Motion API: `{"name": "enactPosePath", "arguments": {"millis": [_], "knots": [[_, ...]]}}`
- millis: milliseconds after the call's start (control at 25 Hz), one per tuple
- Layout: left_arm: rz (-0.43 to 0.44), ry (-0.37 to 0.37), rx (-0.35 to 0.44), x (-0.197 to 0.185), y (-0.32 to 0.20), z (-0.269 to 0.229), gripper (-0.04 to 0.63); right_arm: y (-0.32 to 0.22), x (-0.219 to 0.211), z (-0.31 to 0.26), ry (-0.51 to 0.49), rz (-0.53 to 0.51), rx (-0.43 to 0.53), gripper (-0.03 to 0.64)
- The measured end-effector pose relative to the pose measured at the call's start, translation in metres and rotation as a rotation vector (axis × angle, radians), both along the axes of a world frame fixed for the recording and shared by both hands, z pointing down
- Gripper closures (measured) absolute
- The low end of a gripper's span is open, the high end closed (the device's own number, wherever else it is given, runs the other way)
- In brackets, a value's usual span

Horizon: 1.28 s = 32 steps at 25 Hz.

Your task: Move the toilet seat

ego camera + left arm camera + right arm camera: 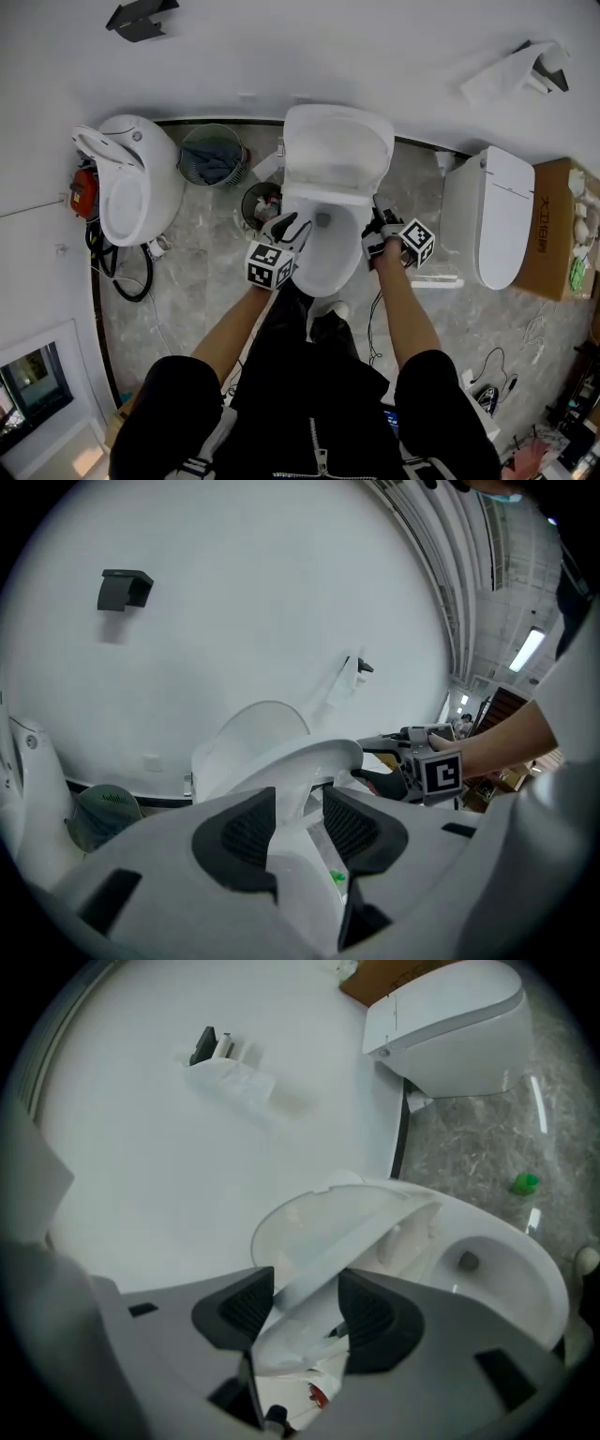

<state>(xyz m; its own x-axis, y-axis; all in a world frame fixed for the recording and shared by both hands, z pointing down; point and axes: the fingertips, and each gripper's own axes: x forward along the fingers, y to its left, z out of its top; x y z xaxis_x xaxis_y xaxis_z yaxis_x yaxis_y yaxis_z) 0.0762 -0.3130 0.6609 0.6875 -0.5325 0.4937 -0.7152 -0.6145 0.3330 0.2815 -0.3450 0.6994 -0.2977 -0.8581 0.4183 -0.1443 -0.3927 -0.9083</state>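
A white toilet (317,267) stands in front of me with its bowl uncovered. Its seat (337,155) is lifted partway and tilts up toward the wall, with the lid (255,731) behind it. My left gripper (287,229) holds the seat's left edge: the white rim (314,759) runs between the pads (242,832), which press on it. My right gripper (379,229) holds the opposite edge, where the seat rim (380,1234) sits clamped between its dark pads (370,1314). Beyond the seat, the bowl's drain hole (467,1262) shows.
A second toilet (131,178) with its lid up stands at the left, and a closed one (492,216) at the right beside a cardboard box (553,230). A mesh bin (214,155) and a small dark bin (261,202) flank the toilet. Cables lie on the marble floor.
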Motion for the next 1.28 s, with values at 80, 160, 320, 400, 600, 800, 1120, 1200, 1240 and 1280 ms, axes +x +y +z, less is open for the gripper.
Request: {"name": "enactPosePath", "arguments": {"millis": [80, 160, 320, 400, 600, 800, 1120, 1200, 1240, 1280], "knots": [[-0.001, -0.003, -0.005, -0.007, -0.01, -0.001, 0.442, -0.018, 0.003, 0.0, -0.019, 0.035, 0.007, 0.396], [-0.006, -0.003, -0.004, -0.014, -0.02, -0.002, 0.443, -0.036, 0.007, -0.001, -0.025, 0.063, 0.013, 0.393], [-0.017, -0.007, -0.007, -0.028, -0.035, -0.003, 0.448, -0.067, 0.013, -0.001, -0.033, 0.113, -0.003, 0.393], [-0.022, -0.01, -0.013, -0.034, -0.04, -0.002, 0.448, -0.079, 0.017, 0.001, -0.041, 0.137, -0.022, 0.393], [-0.041, -0.016, -0.028, -0.048, -0.05, 0.001, 0.449, -0.109, 0.023, 0.003, -0.037, 0.168, -0.046, 0.393], [-0.058, -0.02, -0.039, -0.06, -0.054, 0.002, 0.449, -0.129, 0.028, 0.007, -0.024, 0.18, -0.067, 0.388], [-0.075, -0.03, -0.053, -0.08, -0.052, 0.003, 0.449, -0.153, 0.032, 0.013, -0.028, 0.214, -0.088, 0.39], [-0.076, -0.034, -0.051, -0.084, -0.052, 0.003, 0.449, -0.157, 0.033, 0.014, -0.036, 0.22, -0.085, 0.39], [-0.077, -0.036, -0.049, -0.085, -0.053, 0.002, 0.449, -0.159, 0.033, 0.014, -0.041, 0.219, -0.082, 0.39], [-0.078, -0.036, -0.047, -0.086, -0.053, 0.001, 0.449, -0.16, 0.033, 0.013, -0.043, 0.213, -0.077, 0.39]]}}
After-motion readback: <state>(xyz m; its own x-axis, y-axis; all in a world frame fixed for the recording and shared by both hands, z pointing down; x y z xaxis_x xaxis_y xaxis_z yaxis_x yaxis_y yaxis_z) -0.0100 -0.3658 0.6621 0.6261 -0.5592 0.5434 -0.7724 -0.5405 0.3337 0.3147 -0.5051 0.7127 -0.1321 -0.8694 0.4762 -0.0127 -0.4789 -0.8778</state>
